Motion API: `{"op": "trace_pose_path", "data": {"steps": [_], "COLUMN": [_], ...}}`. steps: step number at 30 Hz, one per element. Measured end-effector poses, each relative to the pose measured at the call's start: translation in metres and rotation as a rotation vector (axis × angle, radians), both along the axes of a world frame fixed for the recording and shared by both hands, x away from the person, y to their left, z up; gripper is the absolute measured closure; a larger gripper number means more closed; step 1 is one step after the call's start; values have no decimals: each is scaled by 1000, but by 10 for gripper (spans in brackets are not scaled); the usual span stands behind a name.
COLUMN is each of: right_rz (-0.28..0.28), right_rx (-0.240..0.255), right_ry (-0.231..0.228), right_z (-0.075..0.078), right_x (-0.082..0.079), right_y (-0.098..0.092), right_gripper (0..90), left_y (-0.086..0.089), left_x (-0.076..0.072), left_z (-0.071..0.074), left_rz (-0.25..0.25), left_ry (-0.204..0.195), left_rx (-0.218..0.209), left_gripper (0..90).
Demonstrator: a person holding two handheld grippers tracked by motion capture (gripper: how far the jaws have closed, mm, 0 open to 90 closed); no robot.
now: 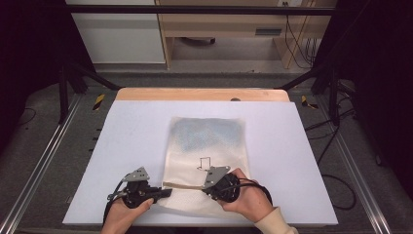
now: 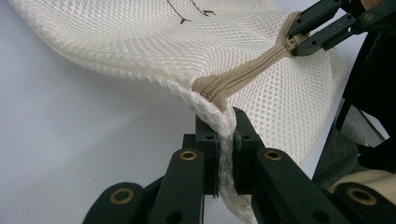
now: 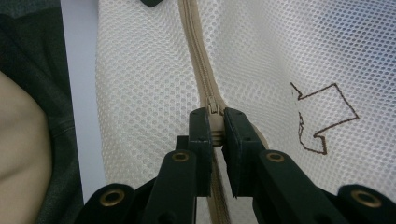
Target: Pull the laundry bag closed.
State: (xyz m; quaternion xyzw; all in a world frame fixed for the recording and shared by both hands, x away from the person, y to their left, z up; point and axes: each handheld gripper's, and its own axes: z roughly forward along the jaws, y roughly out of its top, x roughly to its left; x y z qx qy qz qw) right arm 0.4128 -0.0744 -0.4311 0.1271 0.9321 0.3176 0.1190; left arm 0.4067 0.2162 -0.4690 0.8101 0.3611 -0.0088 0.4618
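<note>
A cream mesh laundry bag lies flat on the white table, with something bluish inside its far half and a drawn arrow outline on its face. A tan zipper runs along its near end. My left gripper is shut on the bag's near left corner, at the zipper's end. My right gripper is shut on the tan zipper pull; in the left gripper view its jaws sit at the far end of the zipper. A hand holds each gripper.
The white table has bare surface left and right of the bag, and a wooden strip along its far edge. Metal rails run down both sides. Wooden furniture and cables stand beyond.
</note>
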Motion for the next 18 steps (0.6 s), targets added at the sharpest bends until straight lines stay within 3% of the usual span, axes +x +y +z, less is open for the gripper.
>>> {"op": "trace_pose_path", "data": {"steps": [18], "right_rz": [-28], "right_rx": [6], "right_ry": [1], "right_z": [2], "right_x": [-1], "right_y": [-18], "right_gripper": [822], "left_y": [-2], "left_x": [-1], "left_z": [-1], "left_rz": [-12], "left_ry": [5], "left_rx": [0], "left_gripper": [842]}}
